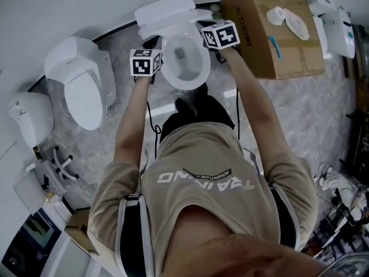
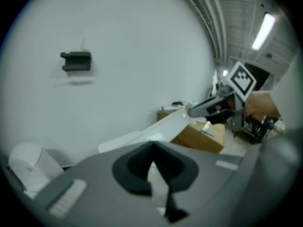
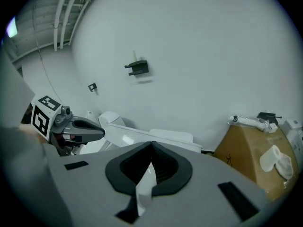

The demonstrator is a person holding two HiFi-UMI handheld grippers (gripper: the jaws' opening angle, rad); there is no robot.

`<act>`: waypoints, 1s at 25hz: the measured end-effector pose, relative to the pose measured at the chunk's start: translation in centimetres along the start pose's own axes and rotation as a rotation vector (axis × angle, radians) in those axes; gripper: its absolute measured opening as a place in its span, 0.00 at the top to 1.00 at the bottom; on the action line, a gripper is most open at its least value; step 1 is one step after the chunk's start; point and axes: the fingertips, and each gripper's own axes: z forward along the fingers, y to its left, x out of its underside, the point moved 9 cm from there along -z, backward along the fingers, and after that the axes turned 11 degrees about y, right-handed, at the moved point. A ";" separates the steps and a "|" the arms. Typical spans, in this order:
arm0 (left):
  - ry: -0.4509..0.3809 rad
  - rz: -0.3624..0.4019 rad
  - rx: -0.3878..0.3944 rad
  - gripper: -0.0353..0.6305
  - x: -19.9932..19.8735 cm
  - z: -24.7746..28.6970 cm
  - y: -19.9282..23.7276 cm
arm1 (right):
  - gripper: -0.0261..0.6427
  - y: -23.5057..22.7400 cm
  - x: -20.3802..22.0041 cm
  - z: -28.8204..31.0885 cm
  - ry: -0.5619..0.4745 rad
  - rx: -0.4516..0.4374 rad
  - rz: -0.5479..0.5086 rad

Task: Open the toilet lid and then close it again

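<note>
The white toilet lid (image 1: 167,13) stands raised over the open bowl (image 1: 184,62) against the back wall. My left gripper (image 1: 149,41) is at the lid's left edge and my right gripper (image 1: 203,25) at its right edge. In the left gripper view the left gripper (image 2: 156,174) is shut on a thin white edge of the lid (image 2: 161,129), with the right gripper (image 2: 213,107) across from it. In the right gripper view the right gripper (image 3: 146,183) pinches the lid (image 3: 142,137) too, and the left gripper (image 3: 78,126) shows at the far side.
A second white toilet (image 1: 83,88) stands to the left, with another white fixture (image 1: 29,117) beyond it. A cardboard box (image 1: 271,27) with white parts on top sits close on the right. A black bracket (image 3: 137,68) hangs on the wall. The person's legs (image 1: 196,111) stand before the bowl.
</note>
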 end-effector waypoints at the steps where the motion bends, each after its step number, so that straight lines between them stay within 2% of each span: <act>1: 0.001 -0.006 0.003 0.94 -0.4 0.0 0.3 | 0.94 -0.1 -0.5 0.1 -0.004 -0.005 -0.003; 5: 0.013 -0.005 -0.022 0.94 -2.8 -0.1 1.6 | 0.94 -0.6 -3.0 0.2 -0.027 -0.010 -0.033; 11: 0.073 -0.021 -0.075 0.94 -7.3 0.6 3.8 | 0.94 -2.1 -7.3 1.0 -0.071 -0.016 -0.084; 17: 0.096 -0.005 -0.181 0.95 -11.0 1.6 5.7 | 0.94 -4.1 -11.7 2.4 -0.086 -0.074 -0.133; 22: 0.086 -0.052 -0.213 0.95 -13.4 2.4 7.7 | 0.94 -4.8 -15.0 3.5 -0.070 -0.055 -0.225; 25: 0.073 -0.080 -0.221 0.95 -14.3 2.7 8.8 | 0.94 -5.5 -16.4 4.2 -0.066 -0.091 -0.215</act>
